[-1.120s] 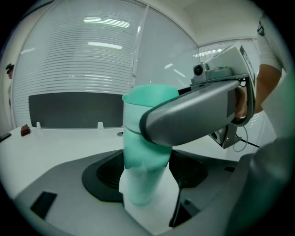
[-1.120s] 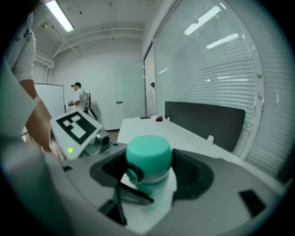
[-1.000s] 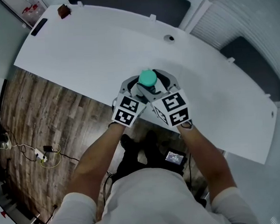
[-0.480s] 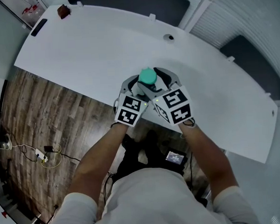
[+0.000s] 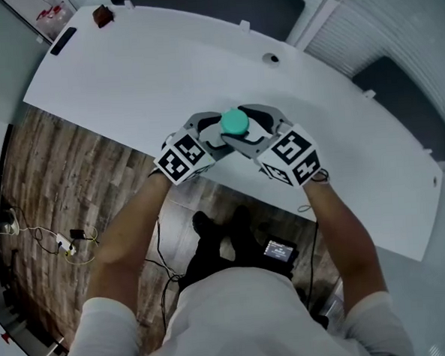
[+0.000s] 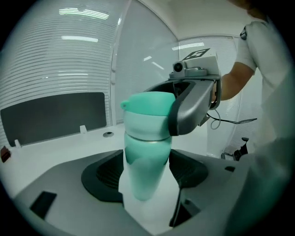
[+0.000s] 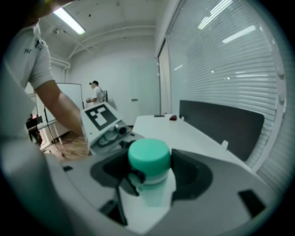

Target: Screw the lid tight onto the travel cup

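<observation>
Being gripped from two sides, the travel cup is seen roughly upright over the near edge of the white table, right in front of the person. Writing first: square black-and-white markers are carried on the cube of each gripper, and a small line of print is shown on the person's white sleeve, too small to be read. The cup's wall is plain teal where it can be seen.

Now the container: the teal lid is seated on top of the cup, so the inside is hidden. The body below is a paler, cloudy teal, and what is held in it cannot be made out. The left gripper is closed on the cup's body, with one dark pad pressed to each side below the lid. The right gripper is clamped on the lid from the opposite side, its jaws narrowed onto it. Whether the cup's base is touching the table cannot be told, as it is covered by the grippers.

Farther off, a small reddish-brown object and a flat black bar are spotted at the table's far left corner, well apart from the cup, and a round hole is set near the far edge. Cables are strewn on the wooden floor, and a second person is glimpsed standing in the background of the right gripper view
</observation>
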`<state>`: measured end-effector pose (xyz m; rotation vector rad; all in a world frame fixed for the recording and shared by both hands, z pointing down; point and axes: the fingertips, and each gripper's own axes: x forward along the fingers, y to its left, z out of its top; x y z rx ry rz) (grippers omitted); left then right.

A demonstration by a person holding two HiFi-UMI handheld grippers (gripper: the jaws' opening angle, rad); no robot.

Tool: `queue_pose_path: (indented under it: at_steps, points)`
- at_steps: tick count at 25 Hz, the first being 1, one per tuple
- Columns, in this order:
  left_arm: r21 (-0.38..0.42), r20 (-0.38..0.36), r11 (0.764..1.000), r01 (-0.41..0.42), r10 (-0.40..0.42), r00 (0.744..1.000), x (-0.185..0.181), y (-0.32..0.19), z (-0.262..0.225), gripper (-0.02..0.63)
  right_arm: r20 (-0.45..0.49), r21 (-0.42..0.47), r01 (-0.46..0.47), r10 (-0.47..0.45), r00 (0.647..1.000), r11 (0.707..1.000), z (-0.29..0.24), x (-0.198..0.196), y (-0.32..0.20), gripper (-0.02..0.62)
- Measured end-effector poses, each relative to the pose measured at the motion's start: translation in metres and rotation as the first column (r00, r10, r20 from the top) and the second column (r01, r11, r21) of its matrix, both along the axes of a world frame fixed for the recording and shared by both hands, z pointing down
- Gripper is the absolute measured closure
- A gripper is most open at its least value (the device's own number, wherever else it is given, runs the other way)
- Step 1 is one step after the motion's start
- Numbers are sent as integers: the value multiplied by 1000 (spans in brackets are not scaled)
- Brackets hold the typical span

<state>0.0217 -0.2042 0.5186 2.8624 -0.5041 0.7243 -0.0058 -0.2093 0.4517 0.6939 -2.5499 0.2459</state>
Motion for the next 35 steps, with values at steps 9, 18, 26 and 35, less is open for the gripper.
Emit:
queue_pose_path:
  at_steps: [9, 18, 26, 35]
  points:
    - [10, -73, 960, 280, -278, 958, 3, -10, -1, 288, -50, 23, -250, 251, 967, 968, 3, 7, -8, 293]
    - [-7, -94, 939, 344, -343, 935, 3, -12, 2, 290, -61, 36, -268, 269, 961, 963, 3, 8, -8, 302]
    - [-47, -100, 989, 140, -144, 984, 3, -6, -3, 290, 18, 1, -126, 126, 992, 992, 5, -1, -8, 299]
    - [-26, -105, 976, 218, -219, 970, 2, -6, -2, 293, -35, 29, -233, 234, 972, 972, 9, 2, -9, 296]
